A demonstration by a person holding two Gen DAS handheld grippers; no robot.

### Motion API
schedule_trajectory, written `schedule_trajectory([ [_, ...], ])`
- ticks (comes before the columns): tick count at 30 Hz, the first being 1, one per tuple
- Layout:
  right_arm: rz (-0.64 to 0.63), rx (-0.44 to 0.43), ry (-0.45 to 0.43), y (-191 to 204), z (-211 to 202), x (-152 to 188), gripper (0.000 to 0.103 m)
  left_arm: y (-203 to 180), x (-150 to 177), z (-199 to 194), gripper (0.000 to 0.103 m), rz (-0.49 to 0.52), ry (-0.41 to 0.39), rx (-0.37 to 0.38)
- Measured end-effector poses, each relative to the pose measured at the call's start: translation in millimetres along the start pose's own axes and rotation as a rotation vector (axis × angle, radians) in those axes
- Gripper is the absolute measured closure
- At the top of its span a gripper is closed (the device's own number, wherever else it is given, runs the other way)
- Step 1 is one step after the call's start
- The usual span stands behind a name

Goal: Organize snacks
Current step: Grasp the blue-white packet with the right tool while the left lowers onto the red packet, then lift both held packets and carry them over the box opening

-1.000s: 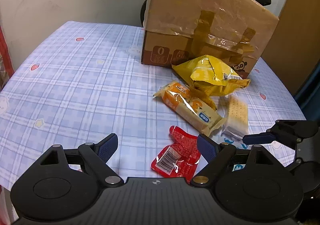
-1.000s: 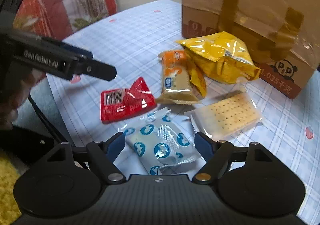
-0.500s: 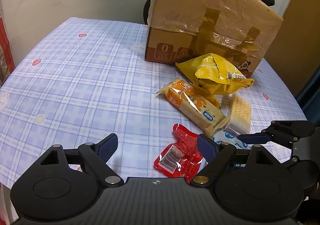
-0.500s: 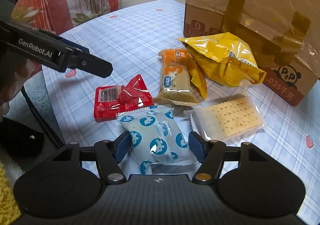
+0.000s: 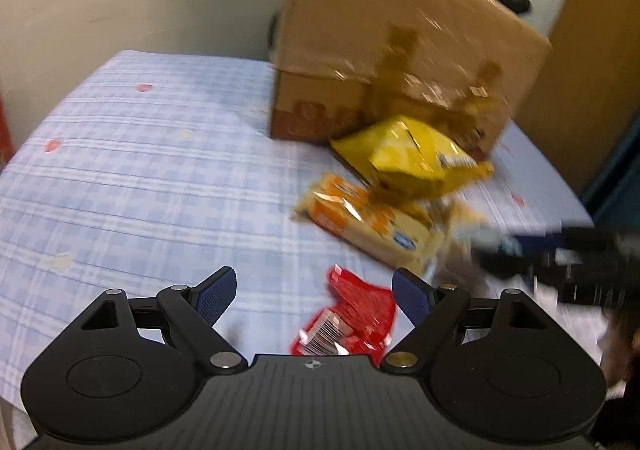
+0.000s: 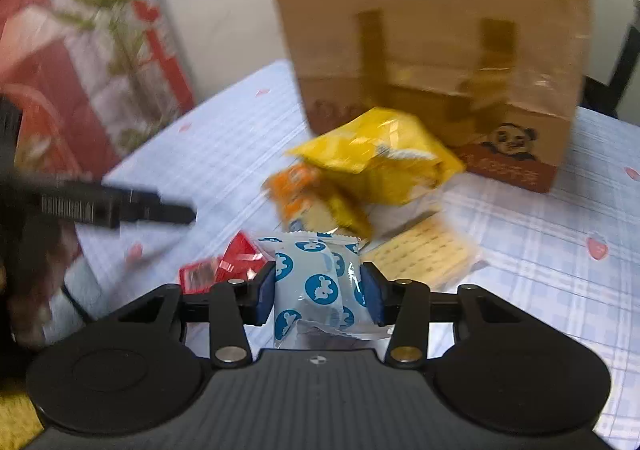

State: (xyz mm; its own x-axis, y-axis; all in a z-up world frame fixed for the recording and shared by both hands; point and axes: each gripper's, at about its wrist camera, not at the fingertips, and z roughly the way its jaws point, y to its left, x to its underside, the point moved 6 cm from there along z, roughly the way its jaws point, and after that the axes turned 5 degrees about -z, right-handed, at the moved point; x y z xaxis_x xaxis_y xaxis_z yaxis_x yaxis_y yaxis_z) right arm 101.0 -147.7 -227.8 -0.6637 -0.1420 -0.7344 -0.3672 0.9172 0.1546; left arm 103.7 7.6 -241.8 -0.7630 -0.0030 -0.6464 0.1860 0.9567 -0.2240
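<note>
As gripped — right gripper [image 6: 320, 290], blue-dotted packet [image 6: 320, 282]

Both fisheye views are evenly, rather dimly lit by soft indoor light, with corners falling to black and straight lines bowing near the edges. Motion blur smears most of each frame: the tall brown cardboard box [image 5: 400, 62] in the upper centre of the left view loses its print, and the crinkled yellow foil bag [image 6: 376, 158] mid-frame in the right view is streaked. Tape on the box catches pale glare. The black gripper bodies along the bottom stay sharp. The red barcode-printed foil packet [image 5: 352, 320] shows small white glints. Shadows on the blue checked tablecloth [image 5: 140, 178] are faint.
</note>
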Motion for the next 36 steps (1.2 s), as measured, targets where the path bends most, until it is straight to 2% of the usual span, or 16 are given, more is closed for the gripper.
schedule_trajectory([
  [4,0.024,0.068,-0.04,-13,-4,-4,0.057,-13,10,11,0.018,0.062,0.034,0.018],
  [9,0.031,0.126,-0.034,-24,-1,-1,0.057,-24,15,25,0.02,0.141,0.055,0.01],
  [13,0.03,0.158,-0.037,-30,-1,3,0.057,-24,21,37,0.026,0.137,0.098,-0.01],
  [22,0.009,0.173,-0.033,-30,7,9,0.057,-27,28,40,0.027,0.186,0.059,-0.054],
  [24,0.003,0.173,-0.036,-30,8,9,0.057,-27,28,40,0.03,0.2,0.05,-0.065],
  [26,-0.003,0.175,-0.041,-29,8,9,0.057,-25,25,38,0.046,0.189,0.036,-0.072],
  [27,-0.002,0.175,-0.044,-29,8,10,0.057,-24,23,38,0.05,0.181,0.032,-0.072],
  [33,0.014,0.169,-0.055,-31,6,10,0.057,-15,20,36,0.051,0.111,0.019,-0.032],
  [36,0.018,0.166,-0.058,-31,6,10,0.057,-11,19,35,0.051,0.084,0.014,-0.036],
])
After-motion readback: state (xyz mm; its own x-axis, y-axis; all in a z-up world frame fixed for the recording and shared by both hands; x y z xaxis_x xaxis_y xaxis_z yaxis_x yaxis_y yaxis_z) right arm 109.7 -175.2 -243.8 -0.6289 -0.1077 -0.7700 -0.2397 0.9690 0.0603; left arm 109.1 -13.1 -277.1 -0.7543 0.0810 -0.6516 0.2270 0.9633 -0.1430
